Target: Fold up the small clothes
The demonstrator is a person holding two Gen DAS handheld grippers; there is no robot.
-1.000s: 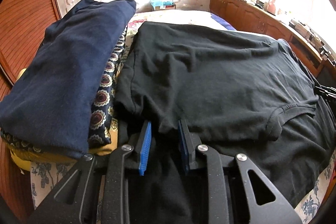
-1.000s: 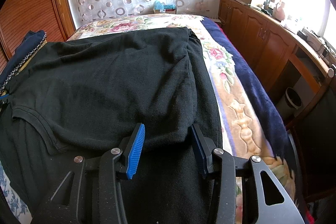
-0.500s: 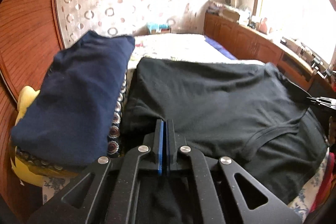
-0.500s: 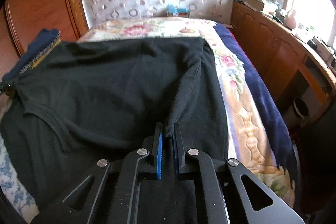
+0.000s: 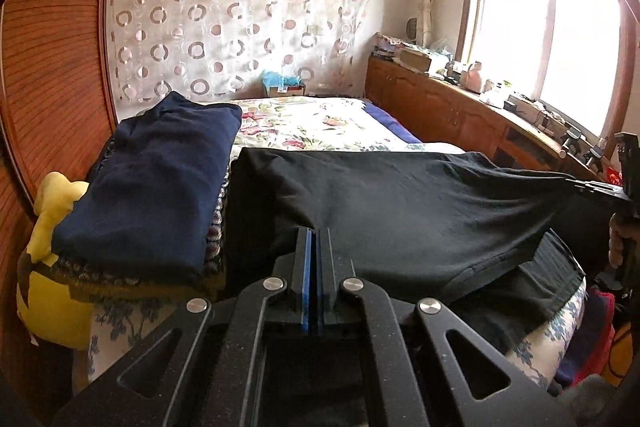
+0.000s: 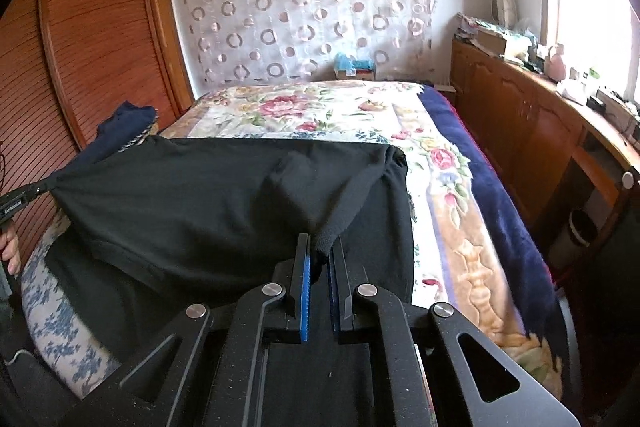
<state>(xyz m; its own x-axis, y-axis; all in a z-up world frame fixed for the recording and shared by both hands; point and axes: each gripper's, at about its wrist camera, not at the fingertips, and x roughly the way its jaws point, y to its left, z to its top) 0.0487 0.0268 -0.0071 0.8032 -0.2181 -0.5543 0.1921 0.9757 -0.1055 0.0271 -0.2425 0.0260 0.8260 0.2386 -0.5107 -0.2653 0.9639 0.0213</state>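
A black T-shirt (image 5: 400, 203) (image 6: 224, 199) lies across the near end of a bed, its near edge lifted off the cover. My left gripper (image 5: 314, 233) is shut on the shirt's left shoulder edge. My right gripper (image 6: 320, 243) is shut on the right shoulder, with a fold of black cloth bunched between its blue pads. Each gripper also shows in the other's view: the right gripper (image 5: 596, 187) at the far right, the left gripper (image 6: 20, 201) at the far left, the cloth stretched taut between them. The neckline sags below the raised edge.
A stack of folded clothes, navy on top (image 5: 156, 175), sits left of the shirt, over a yellow plush toy (image 5: 52, 259). The floral bed cover (image 6: 320, 111) runs on beyond the shirt. Wooden cabinets (image 6: 520, 123) line the right side, a slatted wooden door (image 6: 100, 39) the left.
Both grippers went from open around the shirt's near edge to shut on it. Both then rose, lifting that edge off the bed and pulling the cloth taut.
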